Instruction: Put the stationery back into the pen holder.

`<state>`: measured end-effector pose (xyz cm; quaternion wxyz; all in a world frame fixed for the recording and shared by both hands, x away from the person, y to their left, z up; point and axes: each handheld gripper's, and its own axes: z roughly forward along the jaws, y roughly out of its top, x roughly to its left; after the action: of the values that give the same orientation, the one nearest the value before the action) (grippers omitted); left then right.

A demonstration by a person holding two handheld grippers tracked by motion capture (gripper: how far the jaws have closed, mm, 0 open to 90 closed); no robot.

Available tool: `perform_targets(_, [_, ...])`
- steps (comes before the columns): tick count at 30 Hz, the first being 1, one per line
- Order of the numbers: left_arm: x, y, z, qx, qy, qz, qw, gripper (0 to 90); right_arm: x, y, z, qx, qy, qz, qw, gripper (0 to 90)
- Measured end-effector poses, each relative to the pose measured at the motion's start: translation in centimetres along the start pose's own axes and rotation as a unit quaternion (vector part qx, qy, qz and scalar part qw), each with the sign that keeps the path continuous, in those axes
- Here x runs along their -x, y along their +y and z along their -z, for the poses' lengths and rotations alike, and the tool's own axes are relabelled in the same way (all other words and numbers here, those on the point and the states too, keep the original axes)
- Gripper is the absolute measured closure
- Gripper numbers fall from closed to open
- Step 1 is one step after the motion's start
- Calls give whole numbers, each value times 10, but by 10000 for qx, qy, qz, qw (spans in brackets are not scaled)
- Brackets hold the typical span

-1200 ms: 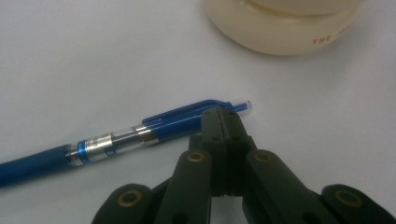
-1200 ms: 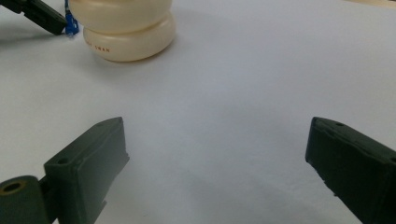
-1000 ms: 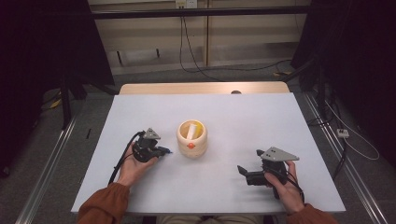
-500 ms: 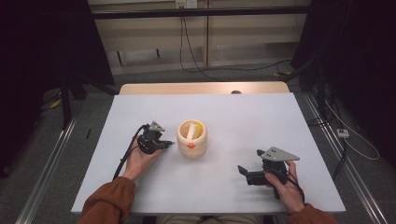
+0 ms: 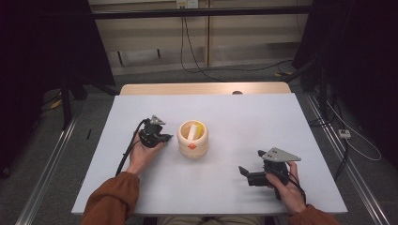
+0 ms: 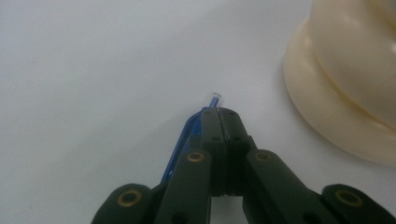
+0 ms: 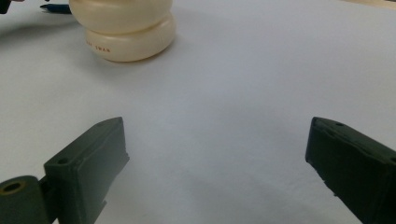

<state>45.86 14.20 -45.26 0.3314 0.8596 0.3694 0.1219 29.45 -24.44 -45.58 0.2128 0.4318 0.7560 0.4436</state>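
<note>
A cream round pot [image 5: 193, 139] stands mid-table with something white and yellow inside. Just left of it, my left gripper [image 5: 165, 137] points toward the pot. In the left gripper view its jaws [image 6: 219, 112] are shut on a blue pen [image 6: 187, 135], whose clear tip pokes out past the fingertips, close above the white tabletop; the pot [image 6: 345, 84] bulges at the right. My right gripper [image 5: 244, 172] rests near the front right of the table, open, with nothing between its fingers [image 7: 217, 154]. It faces the pot [image 7: 126, 28] from a distance, and the blue pen [image 7: 58, 8] is there too.
The white table [image 5: 234, 112] has bare surface all around the pot. A wooden strip [image 5: 202, 88] runs along its far edge. Cables lie on the floor beyond, and dark stands flank both sides.
My left hand has carried the pen away from the person and slightly right, closer to the pot. The right hand and the pot have stayed put.
</note>
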Motion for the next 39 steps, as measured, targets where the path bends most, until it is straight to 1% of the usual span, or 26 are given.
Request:
perform_targets(1, [-1, 1, 0, -10, 13, -46, 10000, 900, 0, 0, 0, -2, -4, 2, 10000, 48])
perform_targets(3, [0, 1, 0, 10, 19, -50, 10000, 900, 0, 0, 0, 0, -6, 8, 10000, 48])
perform_targets(6, [1, 0, 1, 3, -16, -34, 10000, 884, 1, 0, 0, 4, -6, 6, 10000, 48])
perform_targets(7, [2, 1, 1, 26, -53, -33, 10000, 884, 0, 0, 0, 6, -1, 6, 10000, 48])
perform_targets(8, [3, 1, 2, 77, -76, 16, 9999, 884, 0, 0, 1, 6, -1, 15, 10000, 47])
perform_targets(11, [3, 2, 8, 179, -139, -13, 9997, 860, 0, 0, 1, 5, -3, 20, 10000, 48])
perform_targets(13, [1, 3, 15, 251, -134, -35, 9996, 856, 0, 0, 1, 6, 3, 18, 10000, 48])
perform_targets(14, [-1, 3, 18, 297, -180, 12, 9994, 846, 0, 0, 1, 8, 6, 21, 10000, 48])
perform_targets(15, [-3, 3, 21, 345, -162, 43, 9993, 836, 0, 0, 0, 3, 7, 19, 10000, 47])
perform_targets(17, [-10, 3, 28, 418, -218, 113, 9988, 809, 0, 0, 0, 1, 11, 21, 10000, 48])
perform_targets(18, [-13, 2, 31, 436, -259, 161, 9986, 784, 0, 0, 0, 4, 7, 30, 10000, 48])
perform_targets(20, [-19, 0, 36, 517, -202, 225, 9982, 731, -1, 0, 0, -4, 12, 30, 10000, 48])
perform_targets(22, [-24, -1, 42, 562, -199, 310, 9977, 664, -1, 0, 0, -1, 12, 22, 10000, 48])
perform_targets(23, [-26, -2, 43, 606, -111, 396, 9973, 622, -1, 0, 0, -2, 11, 22, 10000, 48])
perform_targets(24, [-27, -2, 44, 655, -67, 514, 9965, 557, -1, 0, 0, -6, 11, 31, 10000, 48])
perform_targets(26, [-31, -2, 46, 675, 24, 613, 9958, 403, -1, 0, 0, -3, 12, 30, 10000, 48])
perform_targets(28, [-34, -3, 48, 687, -45, 684, 9953, 306, -1, 0, 0, -4, 14, 26, 10000, 48])
perform_targets(30, [-36, -3, 48, 729, -129, 822, 9939, 175, -1, 0, 0, -2, 16, 31, 10000, 48])
perform_targets(31, [-39, -3, 49, 700, -126, 840, 9939, 117, -1, 0, 1, -3, 19, 26, 10000, 48])
perform_targets(32, [-40, -4, 50, 692, -173, 917, 9932, 80, -1, 0, 1, 1, 20, 29, 10000, 48])
perform_targets(33, [-42, -4, 51, 648, -232, 932, 9933, 70, -1, 0, 1, 1, 21, 33, 10000, 48])
perform_targets(34, [-43, -4, 51, 565, -238, 933, 9937, 69, -1, 0, 1, 3, 24, 37, 10000, 48])
perform_targets(35, [-44, -4, 53, 485, -229, 867, 9948, 70, -1, 0, 1, 3, 24, 35, 10000, 48])
perform_targets(37, [-47, -5, 55, 345, -163, 810, 9960, 71, -1, 0, 1, 4, 27, 35, 10000, 48])
perform_targets(38, [-48, -6, 56, 325, -173, 755, 9965, 77, -1, 0, 1, 6, 28, 32, 10000, 48])
perform_targets(39, [-49, -6, 56, 286, -191, 639, 9974, 88, -1, 0, 1, 1, 29, 36, 10000, 48])
